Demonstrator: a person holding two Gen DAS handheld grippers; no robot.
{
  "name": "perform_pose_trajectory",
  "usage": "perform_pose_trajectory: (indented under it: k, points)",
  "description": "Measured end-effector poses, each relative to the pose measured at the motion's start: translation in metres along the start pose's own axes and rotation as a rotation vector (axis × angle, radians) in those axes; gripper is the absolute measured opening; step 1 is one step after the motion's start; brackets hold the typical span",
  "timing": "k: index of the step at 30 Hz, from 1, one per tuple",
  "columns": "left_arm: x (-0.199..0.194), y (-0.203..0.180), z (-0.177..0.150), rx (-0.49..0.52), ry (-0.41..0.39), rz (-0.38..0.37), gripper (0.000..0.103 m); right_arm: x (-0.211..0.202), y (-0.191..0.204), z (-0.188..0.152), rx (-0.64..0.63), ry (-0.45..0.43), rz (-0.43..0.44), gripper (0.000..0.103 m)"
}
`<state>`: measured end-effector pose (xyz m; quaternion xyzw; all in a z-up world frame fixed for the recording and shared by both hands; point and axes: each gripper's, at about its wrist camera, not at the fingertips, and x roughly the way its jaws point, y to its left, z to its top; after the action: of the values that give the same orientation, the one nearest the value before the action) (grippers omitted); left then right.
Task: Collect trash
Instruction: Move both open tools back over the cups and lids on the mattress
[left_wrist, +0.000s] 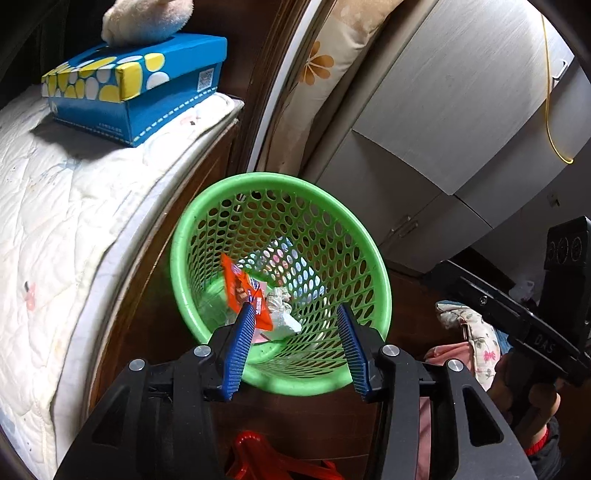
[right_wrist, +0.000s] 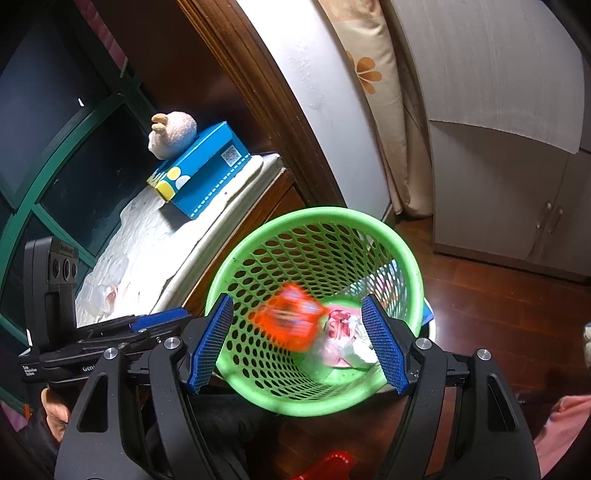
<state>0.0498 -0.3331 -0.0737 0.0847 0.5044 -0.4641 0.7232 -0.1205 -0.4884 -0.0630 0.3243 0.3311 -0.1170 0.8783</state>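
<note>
**Wrapper dropping into green basket, both grippers open above it**

Left gripper (left_wrist: 295, 343), bottom centre of its own view: blue pads spread apart, nothing clamped. Orange wrapper (left_wrist: 243, 295) sits just off the left pad tip, inside the basket mouth; can't tell if it touches the pad. In the right wrist view the wrapper is motion-blurred, centre frame, so likely falling free.

Right gripper (right_wrist: 299, 343), bottom centre of its view: jaws wide apart, empty, hovering over the basket, probably waiting its turn or just watching the drop.

Green basket (left_wrist: 384, 295), mid frame in both views, stands on the wood floor beside the bed, perforated wall. Its open mouth faces both tools, so the drop is easy. Crumpled white and pink trash (right_wrist: 343, 343) lies at the bottom.

Farther, upper left: mattress (left_wrist: 74, 221) with a blue tissue box (left_wrist: 147, 85) on it and a plush toy (left_wrist: 147, 18) on the box. Upper right: pale cabinet (left_wrist: 461, 92) and floral curtain (left_wrist: 332, 74).

Judgement: this item is nearly done; other trash not visible here.
</note>
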Motion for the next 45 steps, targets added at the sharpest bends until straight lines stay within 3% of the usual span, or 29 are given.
perform_pose_trajectory:
  k: [5,12,26,36,45]
  points:
    - [-0.025,0.016,-0.008,-0.033,-0.042,0.05,0.045,-0.001,0.014,0.001,-0.02,-0.001,0.028,0.072]
    - [-0.074,0.058,-0.031,-0.125,-0.117,0.179,0.048,0.004,0.053,0.0,-0.089,0.017,0.079,0.073]
    - [-0.188,0.154,-0.087,-0.339,-0.276,0.363,0.05,0.037,0.162,-0.024,-0.32,0.103,0.204,0.079]
    - [-0.249,0.216,-0.138,-0.503,-0.355,0.471,0.05,0.059,0.242,-0.062,-0.479,0.167,0.292,0.08]
    - [-0.283,0.249,-0.179,-0.609,-0.388,0.52,0.05,0.085,0.321,-0.108,-0.632,0.243,0.381,0.081]
